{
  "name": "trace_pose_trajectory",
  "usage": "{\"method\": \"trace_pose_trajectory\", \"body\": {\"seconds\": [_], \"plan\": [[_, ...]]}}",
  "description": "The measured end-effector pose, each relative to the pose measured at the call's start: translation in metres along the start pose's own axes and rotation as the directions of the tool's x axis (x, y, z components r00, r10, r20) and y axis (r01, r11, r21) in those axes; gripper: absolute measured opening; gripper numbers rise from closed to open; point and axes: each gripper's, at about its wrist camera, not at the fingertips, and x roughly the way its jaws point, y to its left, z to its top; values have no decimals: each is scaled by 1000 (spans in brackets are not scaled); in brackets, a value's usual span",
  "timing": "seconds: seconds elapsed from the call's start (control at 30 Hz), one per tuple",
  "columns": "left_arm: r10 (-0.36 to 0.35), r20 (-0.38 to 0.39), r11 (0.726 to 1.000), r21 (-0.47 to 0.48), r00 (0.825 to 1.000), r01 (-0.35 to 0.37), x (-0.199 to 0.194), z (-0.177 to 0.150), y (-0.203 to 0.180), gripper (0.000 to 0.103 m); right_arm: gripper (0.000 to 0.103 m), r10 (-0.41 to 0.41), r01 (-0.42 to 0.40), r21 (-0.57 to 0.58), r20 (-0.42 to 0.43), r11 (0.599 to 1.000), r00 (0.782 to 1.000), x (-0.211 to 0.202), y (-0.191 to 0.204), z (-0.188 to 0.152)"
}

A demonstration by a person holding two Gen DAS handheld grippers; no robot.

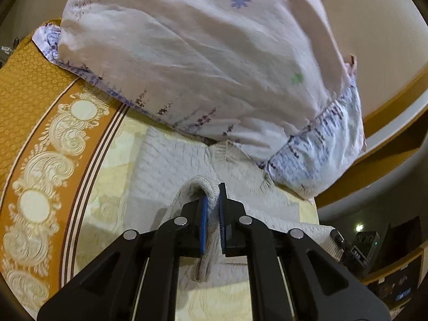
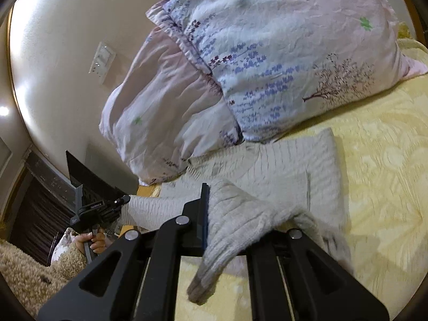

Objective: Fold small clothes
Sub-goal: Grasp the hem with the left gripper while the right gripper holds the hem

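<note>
A small cream knit sweater (image 1: 171,165) lies on the yellow bedspread (image 1: 112,160), its top edge against a pillow. My left gripper (image 1: 212,200) is shut on a fold of the sweater's knit fabric, lifted a little off the bed. In the right wrist view the sweater (image 2: 281,165) lies spread in front of me. My right gripper (image 2: 214,200) is shut on another part of the sweater, which drapes over and hides its right finger. My left gripper (image 2: 117,203) also shows in the right wrist view, at the sweater's left end.
A large pink and lavender floral pillow (image 1: 203,61) lies just behind the sweater; it also shows in the right wrist view (image 2: 267,61). An orange patterned bed border (image 1: 40,139) runs along the left. A beige wall (image 2: 67,53) and dark furniture (image 1: 396,240) stand beyond the bed.
</note>
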Motion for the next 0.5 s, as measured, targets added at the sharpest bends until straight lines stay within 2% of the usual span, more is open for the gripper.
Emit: {"method": "trace_pose_trajectory", "body": {"seconds": [0.23,0.43,0.5], "plan": [[15,-10,998,-68,1000,-16,38,13,18,6,6,-30,33,81,-34,996,999,45,-33,22],[34,-37,985,-167,999,-39,66,13,41,7,7,-74,92,205,-95,974,993,74,-71,23],[34,-43,982,-182,998,-42,70,12,44,7,10,-89,114,234,-118,965,989,82,-78,23]]}}
